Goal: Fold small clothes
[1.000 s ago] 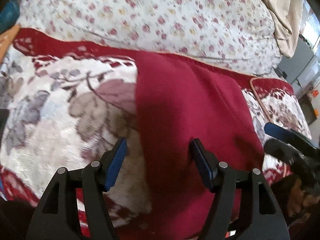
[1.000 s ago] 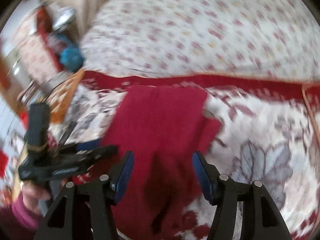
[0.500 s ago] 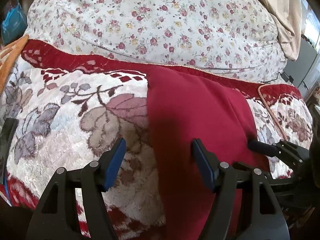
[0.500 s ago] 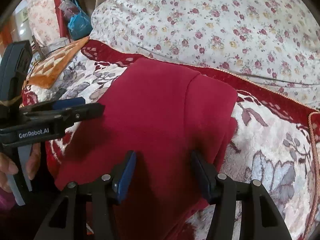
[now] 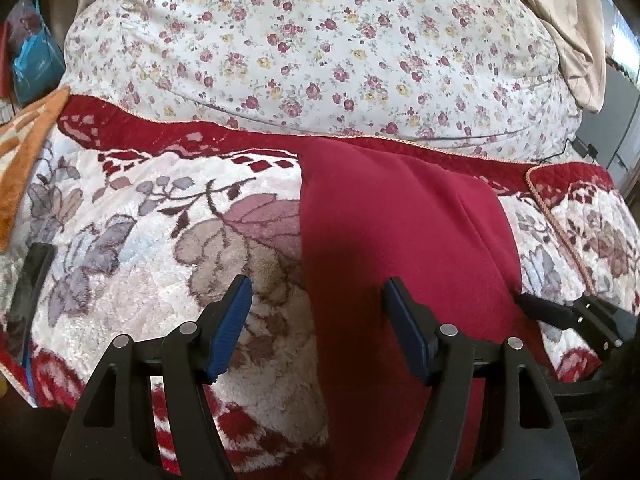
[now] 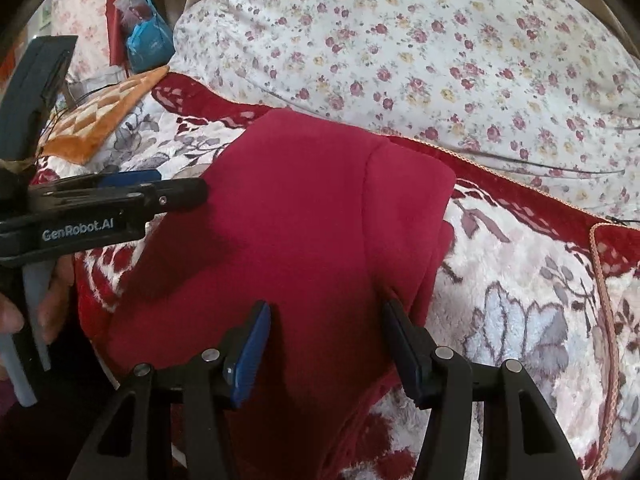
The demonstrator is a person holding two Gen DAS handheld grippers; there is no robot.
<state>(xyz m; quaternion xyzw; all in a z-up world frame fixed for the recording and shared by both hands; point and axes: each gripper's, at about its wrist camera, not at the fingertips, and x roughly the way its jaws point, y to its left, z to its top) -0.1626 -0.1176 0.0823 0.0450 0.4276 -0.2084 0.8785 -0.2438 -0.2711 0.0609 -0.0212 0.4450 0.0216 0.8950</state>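
- Red garment (image 5: 400,240), folded, flat on the floral plush blanket (image 5: 160,248), near the flowered quilt (image 5: 320,40).
- Left gripper (image 5: 318,320): jaws spread, straddling the garment's left edge.
- Right gripper (image 6: 326,344): jaws spread, empty.

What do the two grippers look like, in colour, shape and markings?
The left gripper and the right gripper look alike: black plastic frames with triangular cut-outs and silver rivets, and flat fingers faced with ribbed blue pads. The left one's side reads "GenRobot.AI" in white, above a grey handle.
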